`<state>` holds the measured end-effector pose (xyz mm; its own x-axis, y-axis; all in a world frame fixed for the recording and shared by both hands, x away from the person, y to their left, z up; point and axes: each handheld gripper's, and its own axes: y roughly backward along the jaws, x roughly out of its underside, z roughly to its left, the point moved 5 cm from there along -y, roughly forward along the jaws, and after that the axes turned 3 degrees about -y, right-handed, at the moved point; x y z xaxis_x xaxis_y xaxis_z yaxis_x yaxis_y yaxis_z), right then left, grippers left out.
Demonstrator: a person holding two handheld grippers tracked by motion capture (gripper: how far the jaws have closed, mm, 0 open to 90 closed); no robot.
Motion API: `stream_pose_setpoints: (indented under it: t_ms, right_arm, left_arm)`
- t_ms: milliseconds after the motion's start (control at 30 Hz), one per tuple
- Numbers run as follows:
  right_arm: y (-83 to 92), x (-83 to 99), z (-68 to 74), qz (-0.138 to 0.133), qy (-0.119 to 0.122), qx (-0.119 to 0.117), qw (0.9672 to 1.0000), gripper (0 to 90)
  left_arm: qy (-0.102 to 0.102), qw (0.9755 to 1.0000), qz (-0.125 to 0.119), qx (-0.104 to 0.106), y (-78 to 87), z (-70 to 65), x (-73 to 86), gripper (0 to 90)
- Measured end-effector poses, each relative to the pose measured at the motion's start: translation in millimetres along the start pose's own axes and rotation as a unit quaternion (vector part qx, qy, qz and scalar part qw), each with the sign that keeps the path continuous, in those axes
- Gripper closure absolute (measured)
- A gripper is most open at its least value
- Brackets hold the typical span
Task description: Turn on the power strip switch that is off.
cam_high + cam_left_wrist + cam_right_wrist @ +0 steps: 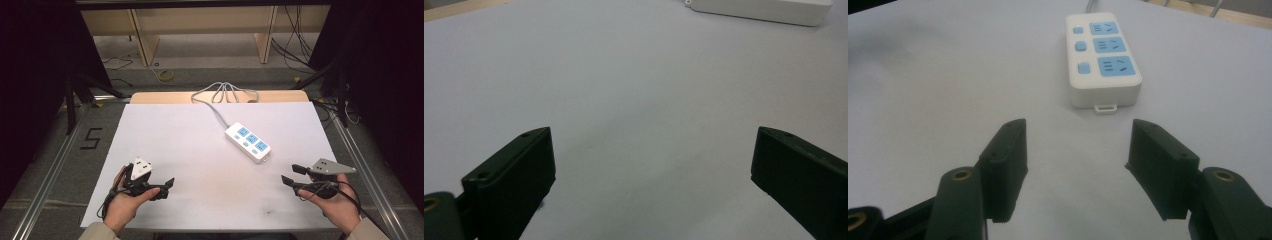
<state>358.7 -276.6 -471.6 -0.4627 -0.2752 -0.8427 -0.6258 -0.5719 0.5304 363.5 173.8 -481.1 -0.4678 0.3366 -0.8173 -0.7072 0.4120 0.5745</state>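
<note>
High view puts the power strip (247, 141) past the middle of the table, lying on a slant, well ahead of both my grippers; it is white with 3 blue sockets and 3 small blue buttons, and its grey cable (216, 107) runs off over the far edge. My right gripper (292, 174) sits low at the near right of the sheet, held in my right hand (334, 198), pointing left and a little forward toward the strip; right gripper view shows the strip (1103, 60) straight ahead beyond the jaws, its tabbed end nearest me, with bare sheet in between; the jaws stand wide apart and grip nothing. My left gripper (168, 185) rests at the near left in my left hand (124, 200); left gripper view shows its 2 jaws spread wide over bare sheet, empty, with 1 white edge of the strip (764, 10) far off at the top right.

White paper sheet (175, 150) covers most of the wooden table (150, 97); a grey floor (65, 150) surrounds it, with a black 5 (91, 138) marked at the left; wooden shelving (200, 25) and loose black cables (295, 45) stand beyond.
</note>
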Motion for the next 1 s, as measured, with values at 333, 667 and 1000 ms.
stream_pose_setpoints:
  t_ms: [333, 667, 1000]
  right_arm:
    - [1.5, -6.7, 1.8, 0.006, 0.026, 0.015, 0.9995, 72.0]
    - [-12.5, -16.1, 2.0, 0.021, 0.022, 0.02, 0.9993, 90.0]
    - [-31.8, -32.9, 4.8, 0.024, 0.033, 0.02, 0.999, 90.0]
  left_arm:
    - [0.006, 0.9998, 0.007, -0.02, -0.3, 3.8, 1.5, 5.8]
    - [0.016, 0.9997, 0.012, -0.015, -3.5, 4.0, 2.4, 7.7]
    - [0.013, 0.9996, 0.017, -0.016, -4.7, 3.8, 3.0, 9.8]
